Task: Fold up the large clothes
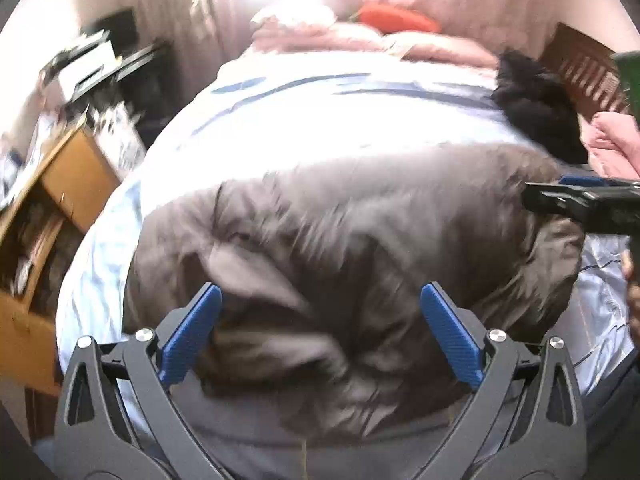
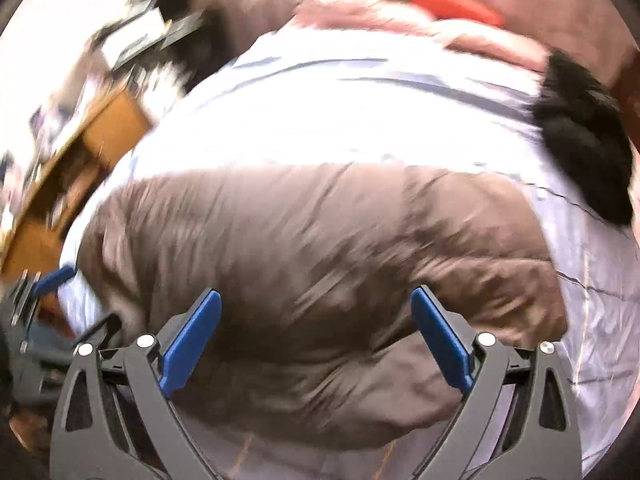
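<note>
A large grey-brown padded jacket (image 1: 360, 248) lies crumpled on the near part of a bed with a white, blue-striped sheet (image 1: 304, 120). It also fills the right wrist view (image 2: 304, 248). My left gripper (image 1: 320, 304) is open and empty, its blue pads above the jacket's near left part. My right gripper (image 2: 316, 308) is open and empty above the jacket's near edge. The right gripper also shows at the right edge of the left wrist view (image 1: 584, 200). The left gripper shows at the left edge of the right wrist view (image 2: 44, 288). Both views are blurred by motion.
A black furry item (image 1: 536, 108) lies at the bed's far right. Pink bedding (image 1: 360, 36) and an orange cushion (image 1: 396, 18) lie at the head. A wooden cabinet (image 1: 60, 192) and a cluttered desk (image 1: 96, 60) stand left of the bed.
</note>
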`<move>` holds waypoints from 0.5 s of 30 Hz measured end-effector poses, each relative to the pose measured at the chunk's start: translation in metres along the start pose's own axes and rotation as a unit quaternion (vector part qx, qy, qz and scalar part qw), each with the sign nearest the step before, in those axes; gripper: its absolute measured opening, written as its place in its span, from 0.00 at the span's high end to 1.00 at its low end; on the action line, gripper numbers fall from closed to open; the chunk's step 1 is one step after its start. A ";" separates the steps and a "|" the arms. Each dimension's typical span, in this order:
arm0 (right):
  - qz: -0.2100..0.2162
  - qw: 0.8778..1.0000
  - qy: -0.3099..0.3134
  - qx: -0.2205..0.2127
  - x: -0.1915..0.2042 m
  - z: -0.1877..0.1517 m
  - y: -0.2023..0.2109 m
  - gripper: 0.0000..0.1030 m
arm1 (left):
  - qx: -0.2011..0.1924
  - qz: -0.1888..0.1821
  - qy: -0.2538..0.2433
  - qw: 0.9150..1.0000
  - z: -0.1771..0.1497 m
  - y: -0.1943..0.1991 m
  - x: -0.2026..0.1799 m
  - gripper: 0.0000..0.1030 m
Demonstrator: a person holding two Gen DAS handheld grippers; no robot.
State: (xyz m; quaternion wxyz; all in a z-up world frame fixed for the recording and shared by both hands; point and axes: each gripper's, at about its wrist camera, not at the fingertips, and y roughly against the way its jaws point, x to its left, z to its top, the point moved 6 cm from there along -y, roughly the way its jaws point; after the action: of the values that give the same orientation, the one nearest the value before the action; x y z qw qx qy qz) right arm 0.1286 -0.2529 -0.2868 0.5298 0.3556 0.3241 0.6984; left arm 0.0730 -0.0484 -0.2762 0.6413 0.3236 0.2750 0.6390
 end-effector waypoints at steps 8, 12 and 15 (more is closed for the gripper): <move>-0.049 0.988 -0.117 0.088 -0.061 -0.024 -0.067 0.06 | 0.038 -0.041 0.006 0.998 0.002 -0.045 -0.032 0.02; -0.063 0.987 -0.113 0.097 -0.062 -0.024 -0.089 0.01 | 0.059 -0.051 0.025 0.997 -0.003 -0.069 -0.032 0.02; -0.070 0.986 -0.109 0.104 -0.058 -0.023 -0.098 0.01 | 0.077 -0.045 0.020 0.996 -0.008 -0.084 -0.035 0.02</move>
State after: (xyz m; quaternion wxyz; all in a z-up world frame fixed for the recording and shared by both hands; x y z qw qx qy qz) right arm 0.1698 -0.2887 -0.3896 0.5698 0.4589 0.3596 0.5792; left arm 0.1196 -0.0808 -0.3475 0.6370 0.3462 0.3508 0.5928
